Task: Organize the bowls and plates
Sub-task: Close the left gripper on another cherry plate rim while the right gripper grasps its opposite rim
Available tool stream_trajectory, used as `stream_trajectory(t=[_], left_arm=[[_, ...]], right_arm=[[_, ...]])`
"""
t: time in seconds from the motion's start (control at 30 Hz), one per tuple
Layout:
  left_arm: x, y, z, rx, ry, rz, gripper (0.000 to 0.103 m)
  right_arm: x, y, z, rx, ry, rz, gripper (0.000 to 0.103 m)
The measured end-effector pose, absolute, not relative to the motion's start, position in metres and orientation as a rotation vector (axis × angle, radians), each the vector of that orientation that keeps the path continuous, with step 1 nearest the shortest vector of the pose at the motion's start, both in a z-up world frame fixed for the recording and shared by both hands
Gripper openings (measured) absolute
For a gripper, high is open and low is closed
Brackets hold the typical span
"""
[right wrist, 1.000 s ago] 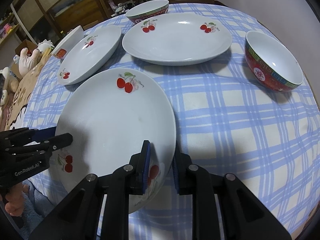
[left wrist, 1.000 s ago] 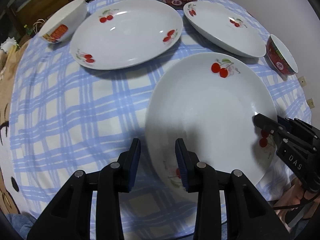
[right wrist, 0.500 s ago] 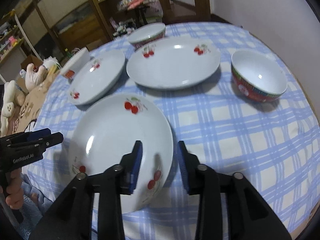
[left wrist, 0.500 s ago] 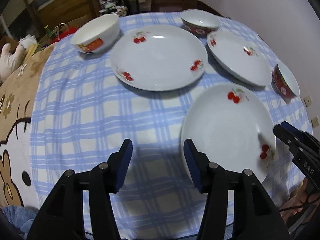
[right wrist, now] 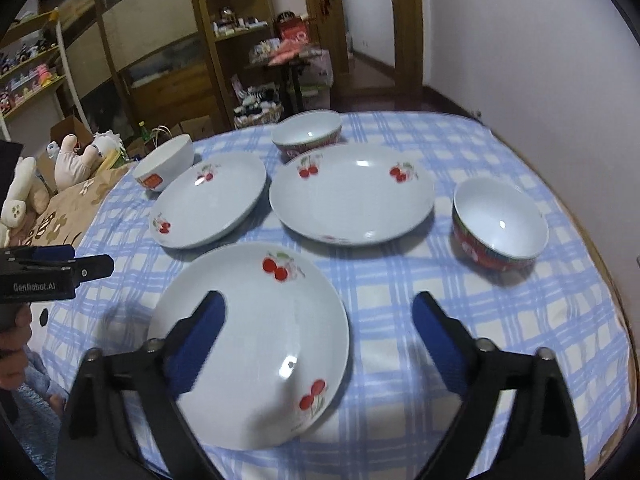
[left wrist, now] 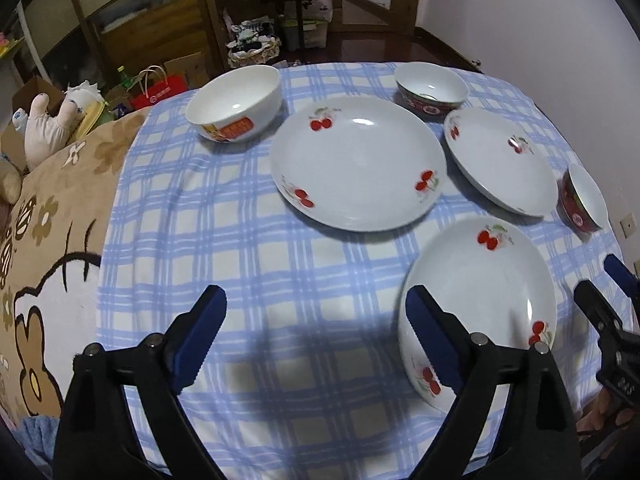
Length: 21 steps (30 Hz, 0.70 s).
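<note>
Both grippers are now standing away from the near plate [left wrist: 480,292], which a second ago they were pinching at its rim, and their jaws have just been opening with nothing pressed between them.

From the left wrist, the left gripper [left wrist: 316,340] is hanging spread wide over the checked cloth [left wrist: 240,248]. The near plate is lying flat on the cloth at its right finger, partly behind that finger. Ahead of the gripper the middle plate [left wrist: 360,164] is resting, with the white bowl [left wrist: 234,106] ahead to the left. A far red bowl [left wrist: 430,88] and a right plate [left wrist: 500,160] are sitting ahead to the right, and a second red bowl [left wrist: 582,200] is near the right edge. The right gripper [left wrist: 608,288] is showing at the right border.

From the right wrist, the right gripper [right wrist: 320,332] is also spread wide. The near plate [right wrist: 256,344] is lying under its left finger and between the fingers, not touched by the pads. A red bowl [right wrist: 500,224] is standing ahead to the right. The left gripper [right wrist: 60,268] is coming in from the left, held by a hand [right wrist: 12,340].
</note>
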<state>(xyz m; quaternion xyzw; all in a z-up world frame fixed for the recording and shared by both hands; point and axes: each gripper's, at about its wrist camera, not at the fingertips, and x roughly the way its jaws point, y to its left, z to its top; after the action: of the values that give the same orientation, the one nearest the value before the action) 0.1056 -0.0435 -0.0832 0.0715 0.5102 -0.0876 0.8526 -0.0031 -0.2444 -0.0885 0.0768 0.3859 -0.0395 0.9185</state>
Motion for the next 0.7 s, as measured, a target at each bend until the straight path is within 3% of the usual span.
stream_trajectory(t=[0.7], left_arm=[[0.156, -0.019, -0.024, 0.172, 0.985, -0.152, 0.091]], right_arm=[[0.073, -0.233, -0.027, 0.158, 0.638, -0.014, 0.103]])
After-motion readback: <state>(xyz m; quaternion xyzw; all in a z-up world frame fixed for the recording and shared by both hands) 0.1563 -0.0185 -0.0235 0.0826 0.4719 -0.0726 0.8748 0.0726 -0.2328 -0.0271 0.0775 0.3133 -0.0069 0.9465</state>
